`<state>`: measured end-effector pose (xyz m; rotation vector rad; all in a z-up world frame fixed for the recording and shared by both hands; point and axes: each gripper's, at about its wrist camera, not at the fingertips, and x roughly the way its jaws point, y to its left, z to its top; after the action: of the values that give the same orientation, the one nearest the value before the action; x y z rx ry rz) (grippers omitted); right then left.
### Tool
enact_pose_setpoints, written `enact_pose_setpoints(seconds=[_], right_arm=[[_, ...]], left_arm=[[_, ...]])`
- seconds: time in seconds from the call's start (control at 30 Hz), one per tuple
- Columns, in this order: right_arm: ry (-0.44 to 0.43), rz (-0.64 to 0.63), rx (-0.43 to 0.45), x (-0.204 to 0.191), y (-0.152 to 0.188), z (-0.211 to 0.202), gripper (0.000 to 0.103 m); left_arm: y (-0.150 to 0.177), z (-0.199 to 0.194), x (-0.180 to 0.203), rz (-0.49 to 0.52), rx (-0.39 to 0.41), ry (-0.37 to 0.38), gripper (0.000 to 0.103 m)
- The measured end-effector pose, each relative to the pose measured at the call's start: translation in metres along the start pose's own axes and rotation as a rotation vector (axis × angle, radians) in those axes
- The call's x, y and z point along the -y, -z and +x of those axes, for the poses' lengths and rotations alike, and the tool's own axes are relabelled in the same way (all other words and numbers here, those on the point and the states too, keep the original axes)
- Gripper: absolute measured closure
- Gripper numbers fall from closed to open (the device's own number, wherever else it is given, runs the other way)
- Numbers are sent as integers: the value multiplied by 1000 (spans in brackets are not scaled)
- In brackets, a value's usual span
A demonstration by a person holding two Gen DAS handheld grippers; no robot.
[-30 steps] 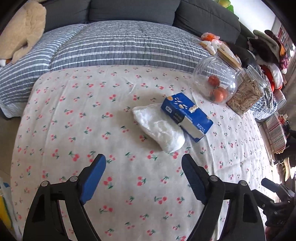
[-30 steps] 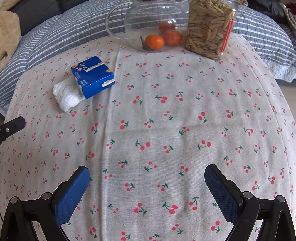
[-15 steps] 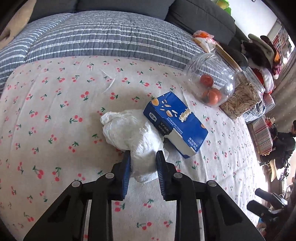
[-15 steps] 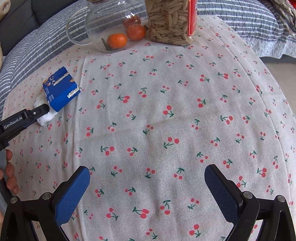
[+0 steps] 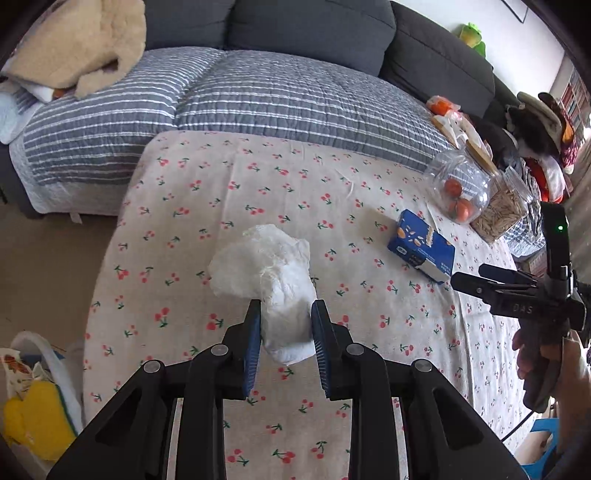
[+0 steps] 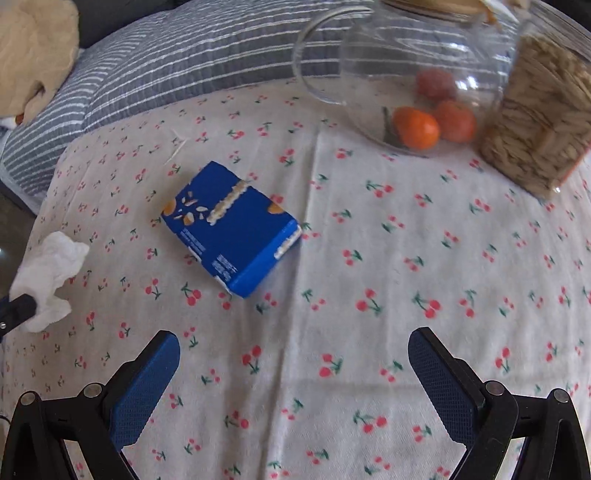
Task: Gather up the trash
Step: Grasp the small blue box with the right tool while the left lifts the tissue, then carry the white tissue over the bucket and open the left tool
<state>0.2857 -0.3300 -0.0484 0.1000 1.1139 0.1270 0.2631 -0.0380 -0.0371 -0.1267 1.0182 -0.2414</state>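
1. Cherry-print cloth (image 5: pixel 229 192) covers the surface, with a striped quilt (image 5: pixel 258 99) and a grey sofa (image 5: pixel 310 26) behind.
2. Left tongs (image 5: pixel 284 325) are narrowed onto a crumpled white tissue (image 5: pixel 269 280), both blue pads pinching its lower end; its soft, wrinkled bulk runs up and away from the tips, lifted above the cloth.
3. Right tongs (image 6: pixel 293 369) are spread wide and hold nothing.
4. Just ahead of them, a blue box (image 6: pixel 231 227) lies flat on the cloth, long axis slanting toward the lower right.
5. Clear jar (image 6: pixel 402 74) of oranges touches a second jar of seeds (image 6: pixel 535 122).
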Motion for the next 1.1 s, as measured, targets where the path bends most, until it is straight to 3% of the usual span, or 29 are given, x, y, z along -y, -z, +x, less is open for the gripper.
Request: enact_pose_setpoints(seconds=[0.1,0.3,0.37,0.47,0.73,1.1], right_arm=[[-5,-90,2,-19,-17,20,1],[80,-244,-23,-46,-27,57,4],[88,-249,-50,-48,-25,64,23],[95,-244,-37,-52,-19,58,31],[140,-209,-68,-60,10,15,31],[99,-103,-73,-83,78,-63,31]], left_arm=[[4,-6,-12,6,2,-18,75],[9,-1,-28,25,-18,-58,75],[10,0,-34,13,-28,-64,75],[12,-2,-39,0,-33,-57,75],[24,-43,-30,14,27,-36,75],[64,-105,-38,-11,84,2,75]])
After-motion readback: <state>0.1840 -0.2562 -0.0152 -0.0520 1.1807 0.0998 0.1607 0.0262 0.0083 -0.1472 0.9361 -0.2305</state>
